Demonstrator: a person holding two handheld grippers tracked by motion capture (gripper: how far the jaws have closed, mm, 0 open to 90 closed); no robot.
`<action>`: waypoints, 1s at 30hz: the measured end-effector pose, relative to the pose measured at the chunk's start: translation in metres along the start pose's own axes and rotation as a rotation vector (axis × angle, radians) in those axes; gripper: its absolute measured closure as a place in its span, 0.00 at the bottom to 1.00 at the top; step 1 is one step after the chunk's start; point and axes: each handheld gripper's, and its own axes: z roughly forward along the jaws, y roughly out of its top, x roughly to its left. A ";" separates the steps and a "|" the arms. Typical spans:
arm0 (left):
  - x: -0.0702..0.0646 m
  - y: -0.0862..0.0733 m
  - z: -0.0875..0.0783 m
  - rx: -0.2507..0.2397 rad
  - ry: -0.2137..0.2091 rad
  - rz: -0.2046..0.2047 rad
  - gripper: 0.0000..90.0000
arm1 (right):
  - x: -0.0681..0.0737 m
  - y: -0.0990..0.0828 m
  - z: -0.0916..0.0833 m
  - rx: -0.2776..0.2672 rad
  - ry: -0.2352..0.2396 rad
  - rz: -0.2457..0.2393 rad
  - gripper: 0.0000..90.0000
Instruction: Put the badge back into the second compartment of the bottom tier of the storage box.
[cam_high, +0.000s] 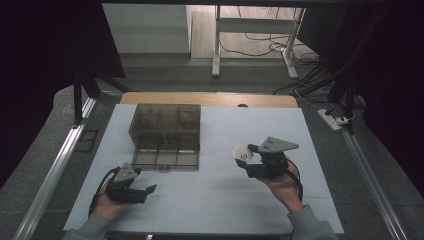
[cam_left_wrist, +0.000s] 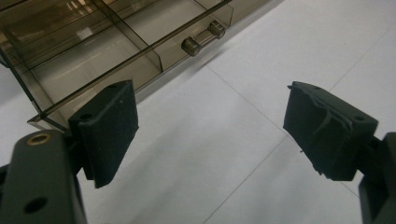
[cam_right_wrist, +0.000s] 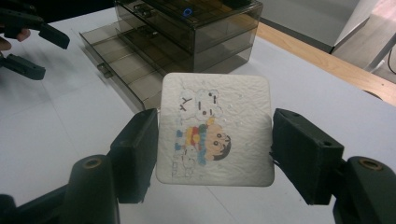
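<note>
While left hand-held gripper (cam_left_wrist: 210, 135) gapes, right hand-held gripper (cam_right_wrist: 215, 154) pinches one coaster (cam_right_wrist: 215, 130)

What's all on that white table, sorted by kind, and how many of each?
Claws: 2 (left claw, right claw)
Smoky plastic drawer boxes: 1 (drawer box)
White cartoon cards: 1 (card, in the right claw)
Total: 4

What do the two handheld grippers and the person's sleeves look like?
Both the left gripper and the right gripper are black, each with two blocky, flat-faced jaws. A grey three-cornered plate sits on top of each, and a black cable trails back from it. The sleeves are grey-green.
</note>
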 end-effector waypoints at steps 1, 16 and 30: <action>0.000 0.000 0.000 0.001 0.001 0.000 0.20 | 0.000 0.000 0.000 0.001 0.001 -0.003 0.36; -0.001 0.000 0.002 0.014 0.000 0.008 0.19 | 0.003 0.001 0.001 0.004 0.004 -0.009 0.36; -0.001 0.000 0.003 0.019 0.000 0.008 0.19 | 0.005 0.003 0.003 -0.002 0.004 -0.016 0.36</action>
